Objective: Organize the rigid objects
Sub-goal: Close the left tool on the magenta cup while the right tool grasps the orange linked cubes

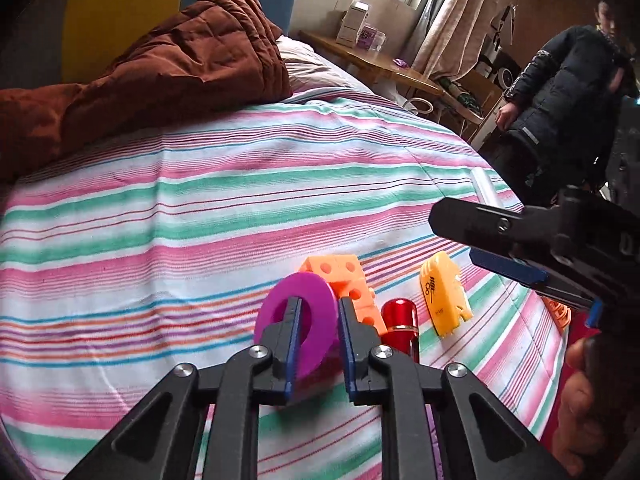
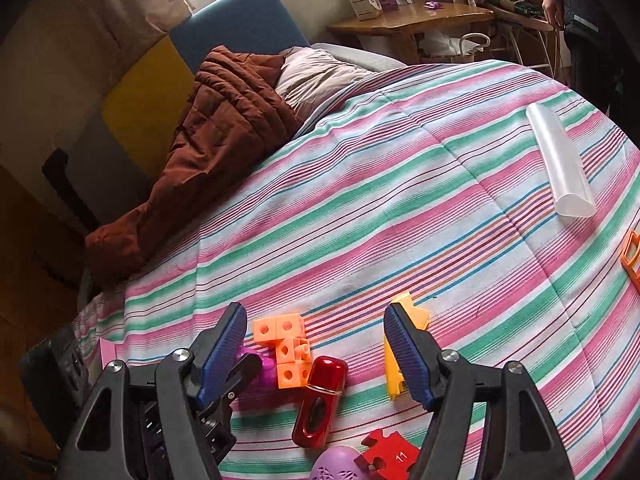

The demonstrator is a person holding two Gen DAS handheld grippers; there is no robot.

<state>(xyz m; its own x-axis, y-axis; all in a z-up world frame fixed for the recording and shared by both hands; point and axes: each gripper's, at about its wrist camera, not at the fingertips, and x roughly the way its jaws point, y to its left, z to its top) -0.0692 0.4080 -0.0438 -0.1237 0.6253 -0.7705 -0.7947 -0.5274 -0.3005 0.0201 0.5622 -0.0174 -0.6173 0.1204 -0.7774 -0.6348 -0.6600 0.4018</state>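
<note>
Left gripper is clamped on the purple ring, right beside the orange cube block; right gripper hangs wide open, empty, above that block. We'd lift the ring straight up so it clears the block. Only readable writing: 11 on the red puzzle piece.

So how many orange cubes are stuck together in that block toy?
4 show: two side by side at the top of the orange cube cluster, two stacked below the right one. More may hide behind.
</note>
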